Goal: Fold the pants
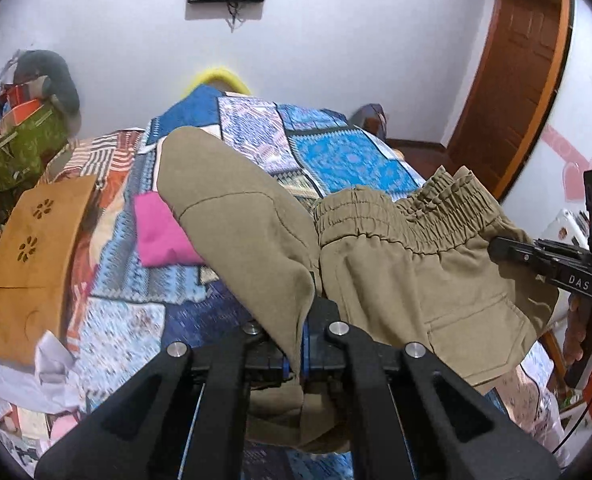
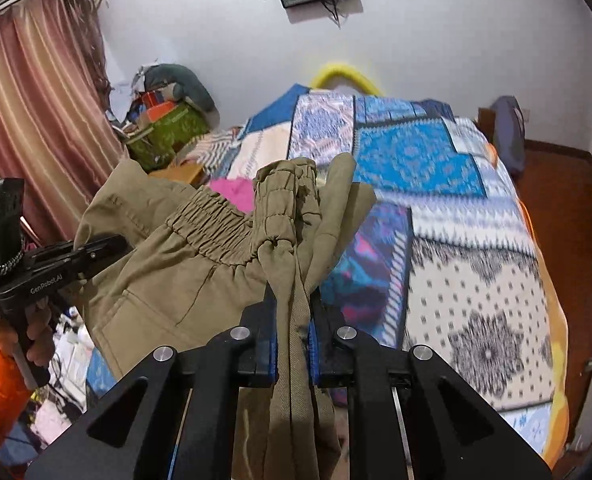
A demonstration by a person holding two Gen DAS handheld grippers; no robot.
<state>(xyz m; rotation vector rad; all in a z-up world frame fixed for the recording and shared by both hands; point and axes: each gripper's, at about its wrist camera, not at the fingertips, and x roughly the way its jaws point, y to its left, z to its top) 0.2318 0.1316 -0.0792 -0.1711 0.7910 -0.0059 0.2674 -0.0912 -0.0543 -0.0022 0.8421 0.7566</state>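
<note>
Khaki pants (image 1: 407, 264) with an elastic waistband hang in the air between both grippers above the bed. My left gripper (image 1: 301, 344) is shut on a fold of the khaki cloth. My right gripper (image 2: 294, 320) is shut on the bunched waistband of the pants (image 2: 184, 264). In the left wrist view the right gripper (image 1: 507, 250) shows at the right, clamped on the waistband end. In the right wrist view the left gripper (image 2: 108, 248) shows at the left, clamped on the cloth.
A bed with a blue patchwork cover (image 2: 435, 200) lies below and ahead. A pink cloth (image 1: 164, 232) and a brown folded garment (image 1: 32, 264) lie on it at the left. Cluttered bags (image 2: 168, 128) stand by the curtain. A wooden door (image 1: 511, 80) is at the right.
</note>
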